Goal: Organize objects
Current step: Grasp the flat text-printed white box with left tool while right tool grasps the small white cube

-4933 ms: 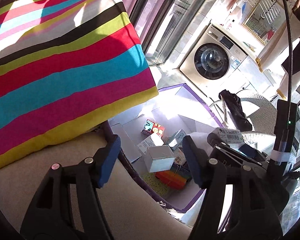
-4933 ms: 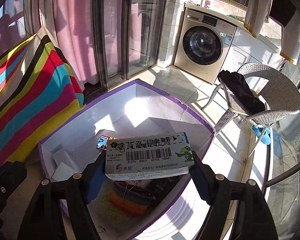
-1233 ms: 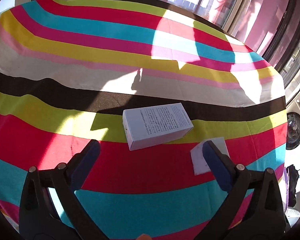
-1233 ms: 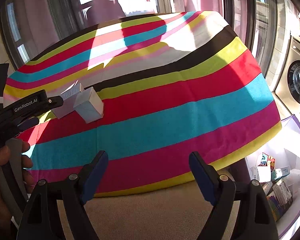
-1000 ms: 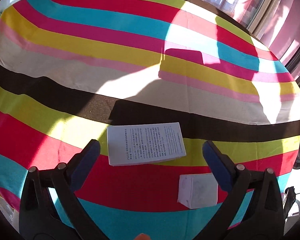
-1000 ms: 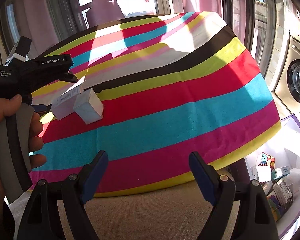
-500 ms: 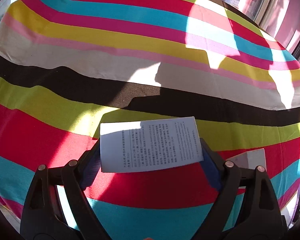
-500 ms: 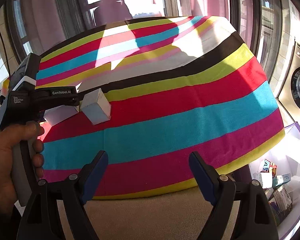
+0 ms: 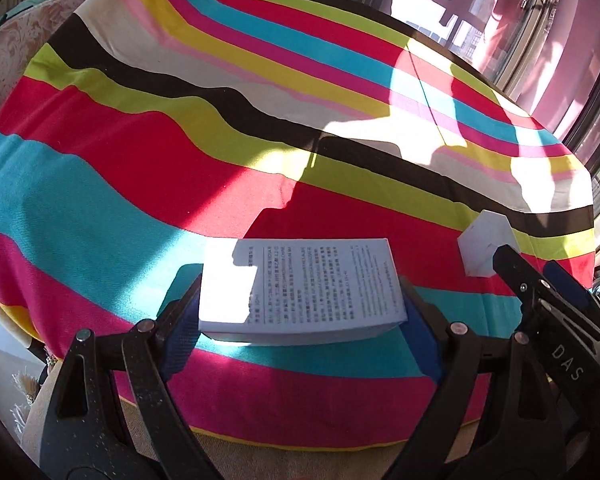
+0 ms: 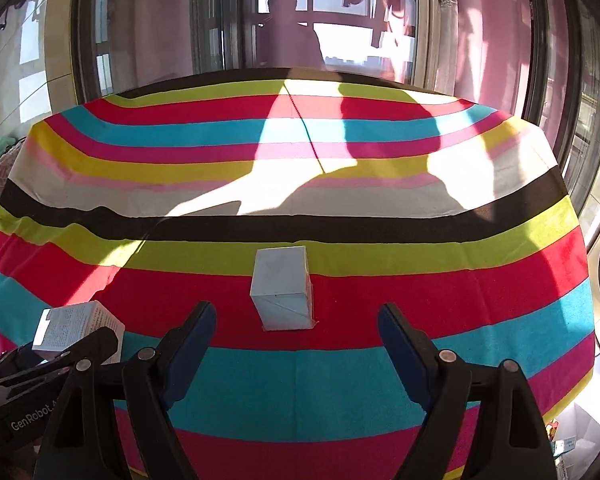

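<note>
Left wrist view, left gripper (image 9: pixel 300 308) clamped on white printed box (image 9: pixel 300 286) held crosswise, right gripper (image 10: pixel 296 336) apart before small box (image 10: pixel 282 288)

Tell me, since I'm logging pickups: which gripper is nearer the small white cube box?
Right. The right gripper is open just short of the cube box, lined up with it. The left gripper is off to its side, closed on the printed flat box.

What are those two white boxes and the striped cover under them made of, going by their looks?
The printed white box, clamped in the left gripper, looks like thin matte cardboard: sharp folded edges, small print on top. The small white box looks like cardboard too, faintly glossy, with diagonal creases on its faces. The striped cloth seems a woven fabric: it shows a fine weave, ripples, and drapes over the edge.
</note>
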